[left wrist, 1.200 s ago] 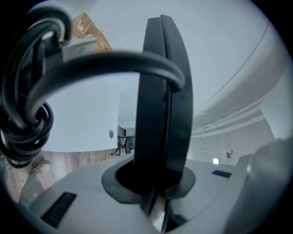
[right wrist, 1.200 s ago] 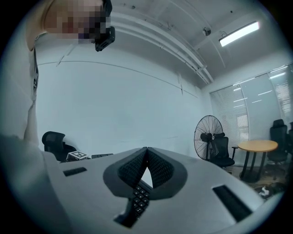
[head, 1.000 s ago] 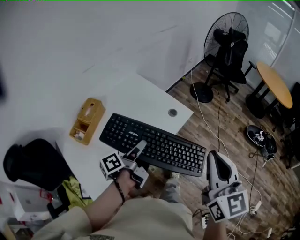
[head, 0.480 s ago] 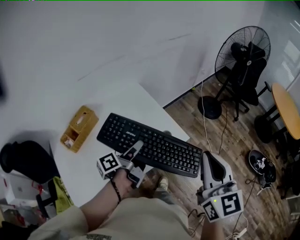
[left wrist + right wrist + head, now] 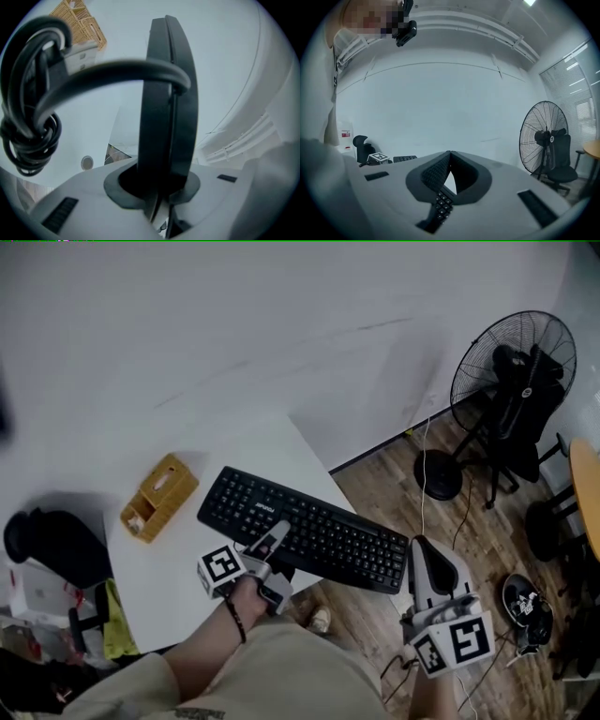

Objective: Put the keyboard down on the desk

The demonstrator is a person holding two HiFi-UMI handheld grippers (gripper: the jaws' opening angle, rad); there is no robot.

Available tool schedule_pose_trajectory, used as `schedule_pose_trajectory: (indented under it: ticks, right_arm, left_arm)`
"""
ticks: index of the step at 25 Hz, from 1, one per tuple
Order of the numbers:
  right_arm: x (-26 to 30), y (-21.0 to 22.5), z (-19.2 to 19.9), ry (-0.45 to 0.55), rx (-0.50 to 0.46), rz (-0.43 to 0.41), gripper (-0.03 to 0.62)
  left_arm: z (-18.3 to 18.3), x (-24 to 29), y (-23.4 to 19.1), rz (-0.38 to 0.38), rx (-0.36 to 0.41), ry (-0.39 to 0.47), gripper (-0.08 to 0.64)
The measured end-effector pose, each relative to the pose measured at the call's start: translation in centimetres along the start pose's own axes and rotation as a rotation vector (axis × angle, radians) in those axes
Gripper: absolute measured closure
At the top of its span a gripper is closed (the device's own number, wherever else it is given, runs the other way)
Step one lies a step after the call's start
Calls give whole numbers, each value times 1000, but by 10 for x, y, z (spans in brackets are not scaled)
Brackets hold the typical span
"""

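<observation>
The left gripper (image 5: 277,534) clamps its fingers on the keyboard (image 5: 314,532) (right end overhanging the tabletop (image 5: 262,451)); beside that end, the right gripper (image 5: 425,546) has its fingers closed and empty.

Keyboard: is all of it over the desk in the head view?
No, the keyboard sticks out past the desk corner, with its right end above the wooden floor.

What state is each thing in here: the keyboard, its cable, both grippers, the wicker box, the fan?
keyboard: gripped at its near edge, right end overhanging the desk.
keyboard cable: coiled, unplugged.
left gripper: shut on the keyboard.
right gripper: shut, holding nothing, by the keyboard's right end.
wicker box: upright on the desk, untouched.
fan: standing upright.
</observation>
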State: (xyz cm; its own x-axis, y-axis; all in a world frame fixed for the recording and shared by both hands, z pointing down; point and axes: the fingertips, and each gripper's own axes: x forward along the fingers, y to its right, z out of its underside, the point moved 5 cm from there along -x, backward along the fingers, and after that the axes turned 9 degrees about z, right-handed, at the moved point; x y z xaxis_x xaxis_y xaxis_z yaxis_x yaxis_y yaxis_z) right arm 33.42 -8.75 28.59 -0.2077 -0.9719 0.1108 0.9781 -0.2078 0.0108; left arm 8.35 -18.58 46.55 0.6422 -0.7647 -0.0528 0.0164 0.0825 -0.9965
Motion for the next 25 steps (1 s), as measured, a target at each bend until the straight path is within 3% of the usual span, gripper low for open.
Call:
schedule_pose_trajectory:
  ticks: [9, 19, 25]
  right_arm:
    - [31, -8, 6, -26, 31, -39, 568]
    - [69, -30, 16, -87, 55, -70, 568]
    - [102, -50, 6, -64, 40, -116, 568]
  left_arm:
    - [-23, -8, -16, -97, 12, 13, 472]
    - [-67, -3, -34, -131, -38, 96, 472]
    - [-99, 14, -44, -128, -34, 128, 472]
